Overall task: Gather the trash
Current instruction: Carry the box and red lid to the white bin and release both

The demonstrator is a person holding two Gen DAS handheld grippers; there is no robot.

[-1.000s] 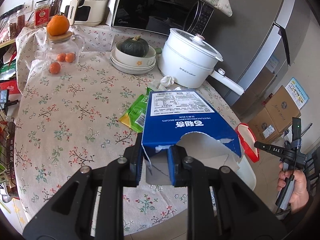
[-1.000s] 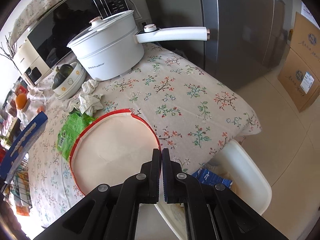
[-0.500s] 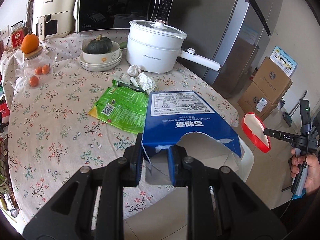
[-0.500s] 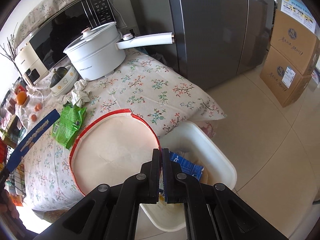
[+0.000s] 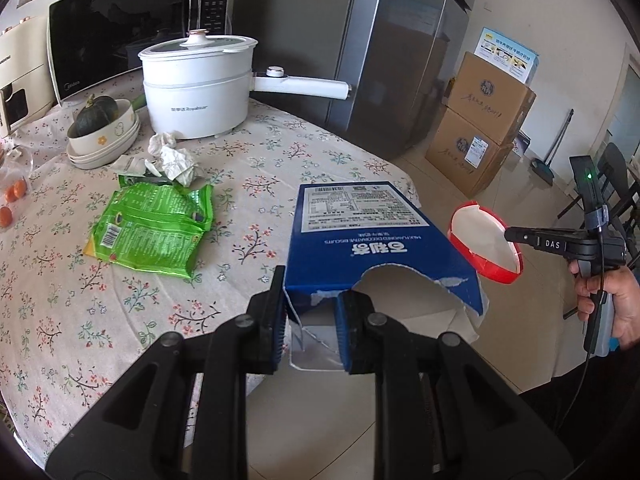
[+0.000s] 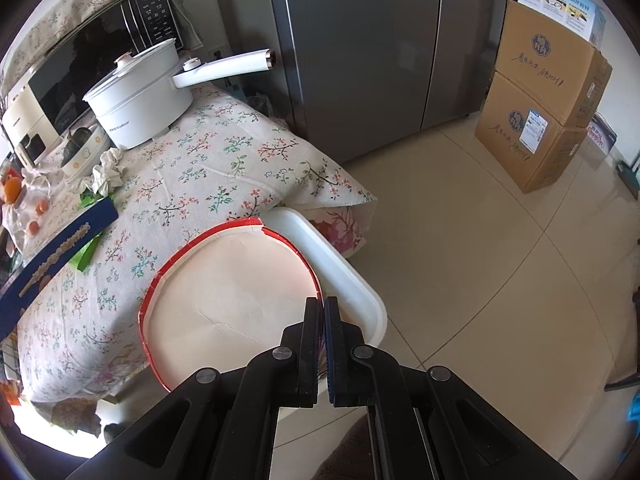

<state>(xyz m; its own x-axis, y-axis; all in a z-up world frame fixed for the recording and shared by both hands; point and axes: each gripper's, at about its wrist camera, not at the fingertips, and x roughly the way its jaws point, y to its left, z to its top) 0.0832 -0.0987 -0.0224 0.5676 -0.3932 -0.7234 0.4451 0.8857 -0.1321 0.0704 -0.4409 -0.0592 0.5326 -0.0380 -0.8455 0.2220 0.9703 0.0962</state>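
Observation:
My left gripper (image 5: 310,300) is shut on a torn blue biscuit box (image 5: 360,240) and holds it over the table's near edge; the box also shows in the right wrist view (image 6: 60,240). My right gripper (image 6: 323,308) is shut on the rim of a red-edged paper lid (image 6: 228,300), held above a white trash bin (image 6: 352,280) beside the table. The lid (image 5: 484,244) and right gripper (image 5: 516,236) show in the left wrist view. A green snack wrapper (image 5: 152,232) and crumpled tissues (image 5: 172,158) lie on the floral tablecloth.
A white electric pot (image 5: 196,88) with a long handle, a bowl with a squash (image 5: 100,120), and a microwave (image 5: 120,28) stand at the back. A grey fridge (image 6: 360,40) and stacked cardboard boxes (image 6: 548,96) stand on the tiled floor.
Both grippers have pulled back from the table, away from the pot. The right gripper has carried the lid out past the table edge, and it now covers the bin's contents.

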